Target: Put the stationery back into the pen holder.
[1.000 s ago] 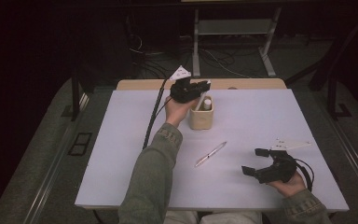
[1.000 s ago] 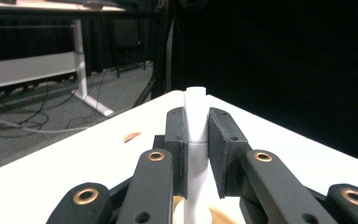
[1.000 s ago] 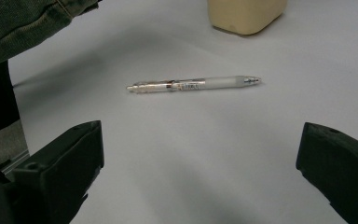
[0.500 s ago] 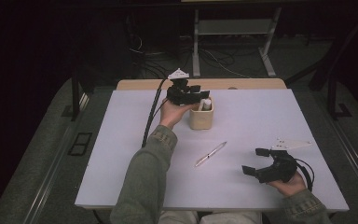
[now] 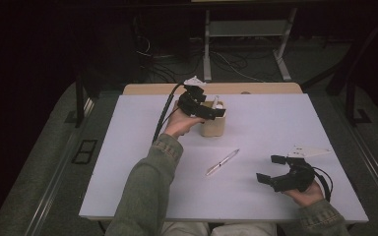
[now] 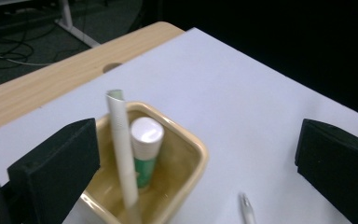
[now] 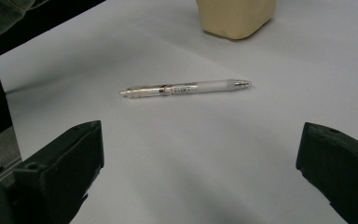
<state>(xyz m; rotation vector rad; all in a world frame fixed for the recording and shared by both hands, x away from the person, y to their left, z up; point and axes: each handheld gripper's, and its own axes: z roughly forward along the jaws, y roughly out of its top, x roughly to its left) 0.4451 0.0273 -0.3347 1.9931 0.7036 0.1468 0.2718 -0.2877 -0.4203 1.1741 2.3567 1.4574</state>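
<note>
Your left claw (image 5: 211,109) has lifted above the cup (image 5: 212,127) — spread wide, empty; right claw (image 5: 270,169) — spread wide, facing pen (image 5: 222,162) on worktop (image 5: 275,123).

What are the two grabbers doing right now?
Left gripper: open, empty, above the beige cup.
Right gripper: open, empty, facing the pen.
</note>
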